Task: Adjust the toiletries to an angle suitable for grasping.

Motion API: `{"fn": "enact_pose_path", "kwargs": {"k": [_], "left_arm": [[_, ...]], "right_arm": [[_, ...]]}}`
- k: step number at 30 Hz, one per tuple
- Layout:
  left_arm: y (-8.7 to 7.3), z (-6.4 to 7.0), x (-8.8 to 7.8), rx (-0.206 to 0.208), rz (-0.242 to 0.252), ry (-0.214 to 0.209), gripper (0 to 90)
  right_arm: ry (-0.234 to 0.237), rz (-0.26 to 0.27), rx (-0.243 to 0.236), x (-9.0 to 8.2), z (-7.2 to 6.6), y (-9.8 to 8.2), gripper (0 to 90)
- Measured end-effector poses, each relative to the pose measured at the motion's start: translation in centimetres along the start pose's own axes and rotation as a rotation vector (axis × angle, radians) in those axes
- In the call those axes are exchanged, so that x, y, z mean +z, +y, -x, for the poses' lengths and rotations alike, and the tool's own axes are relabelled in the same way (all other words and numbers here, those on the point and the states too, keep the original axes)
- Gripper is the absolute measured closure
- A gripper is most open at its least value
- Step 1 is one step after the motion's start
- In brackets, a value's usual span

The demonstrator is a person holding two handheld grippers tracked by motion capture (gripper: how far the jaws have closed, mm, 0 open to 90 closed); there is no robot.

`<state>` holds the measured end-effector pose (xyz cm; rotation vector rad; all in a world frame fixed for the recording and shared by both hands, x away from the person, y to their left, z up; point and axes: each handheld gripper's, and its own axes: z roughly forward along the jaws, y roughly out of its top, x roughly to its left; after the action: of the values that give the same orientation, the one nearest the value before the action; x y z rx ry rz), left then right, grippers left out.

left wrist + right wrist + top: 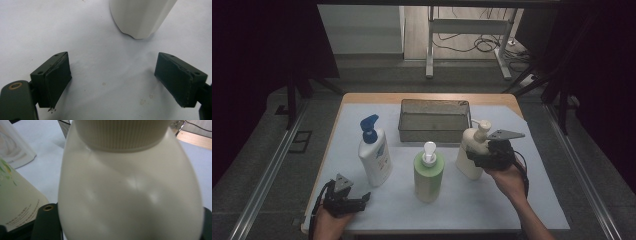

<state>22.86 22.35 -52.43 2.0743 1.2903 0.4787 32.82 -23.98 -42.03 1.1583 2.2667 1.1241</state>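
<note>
At centre right of the high view, the right gripper [479,156] straddles the cream plastic pump bottle [471,150]; whether its pads press, I cannot tell. A shallow grip risks tipping it. The left gripper [357,200] rests spread.

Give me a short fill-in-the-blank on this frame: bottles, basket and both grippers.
1. The right gripper is closing around the ____ pump bottle.
2. The left gripper rests on the white mat with its jaws ____.
3. The pump bottle with the blue pump stands ____ of the green bottle in the high view.
4. Behind the bottles sits a metal ____.

Missing words: cream; open; left; basket
</note>
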Motion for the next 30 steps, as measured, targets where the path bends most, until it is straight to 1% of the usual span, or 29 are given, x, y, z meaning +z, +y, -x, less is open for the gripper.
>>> {"fn": "enact_pose_path", "kwargs": {"k": [2,3,8,14,18,25,30], "left_arm": [[0.0,0.0,0.0,0.000,0.000,0.000,13.0],[0.0,0.0,0.0,0.000,0.000,-0.001,13.0],[0.0,0.0,0.0,0.000,0.000,-0.001,13.0],[0.0,0.0,0.0,0.000,0.000,0.000,13.0],[0.0,0.0,0.0,0.000,0.000,0.000,13.0],[0.0,0.0,0.0,-0.001,0.000,0.000,12.9],[0.0,0.0,0.0,-0.001,0.000,0.000,13.0]], "right_arm": [[-0.004,0.009,-0.008,0.0,-0.1,-0.1,33.8],[-0.003,0.008,-0.020,-0.1,-0.1,-0.1,34.4],[0.002,-0.010,-0.031,-0.2,0.0,0.1,35.0],[-0.002,-0.030,-0.067,-0.4,-0.4,0.5,35.6],[0.025,-0.027,-0.074,-0.7,-0.8,1.0,35.8],[0.048,-0.030,-0.086,-1.2,-1.2,1.8,36.0],[0.075,-0.024,-0.075,-1.6,-1.2,2.3,36.1]]}}
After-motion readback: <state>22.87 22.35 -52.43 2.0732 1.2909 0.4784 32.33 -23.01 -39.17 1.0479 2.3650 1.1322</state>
